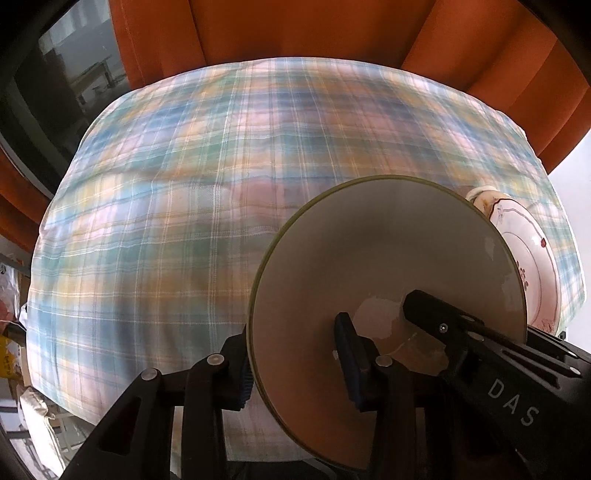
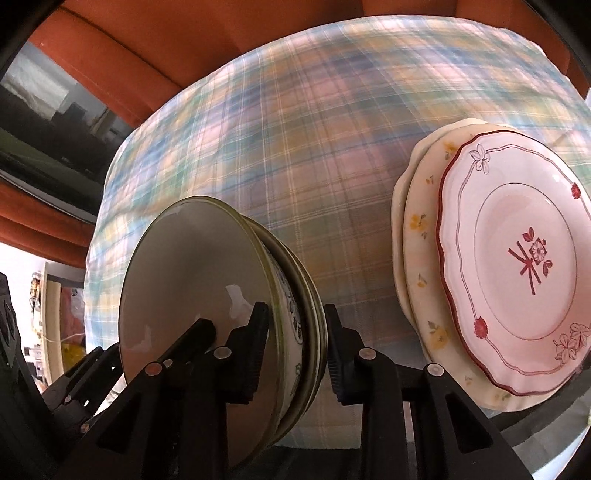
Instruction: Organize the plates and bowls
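1. Between the two black fingers of the left gripper (image 1: pixel 295 363) stands the rim of a white bowl (image 1: pixel 388 258); one blue-padded finger (image 1: pixel 243 380) is outside the wall, the other (image 1: pixel 351 365) inside the bowl, closed on the rim
2. From the right wrist view, the right gripper (image 2: pixel 293 354) straddles the rims of a nested stack of bowls (image 2: pixel 291 317): one finger sits inside the top bowl, the other outside the stack; the outer pad looks just beside the lowest rim, and I cannot tell whether it presses on it
3. Inside the white bowl, the left view shows a finger of the right gripper (image 1: pixel 436 314) reaching in from the right, and the right view shows the left gripper (image 2: pixel 110 369) at the bowl's near left edge, so both tools meet at the same bowl
4. Just right of the bowls lies a stack of plates (image 2: pixel 417 236); its top plate (image 2: pixel 517 258) is pink-white with a red scalloped rim and flower pattern, resting on cream plates with yellow flowers
5. Under all the dishes spreads a plaid tablecloth (image 1: pixel 166 221) in blue, green, orange and pink, blurred in both views
6. Beyond the cloth's far edge hang orange curtains (image 1: pixel 295 29), with a dark window (image 1: pixel 55 92) to the left
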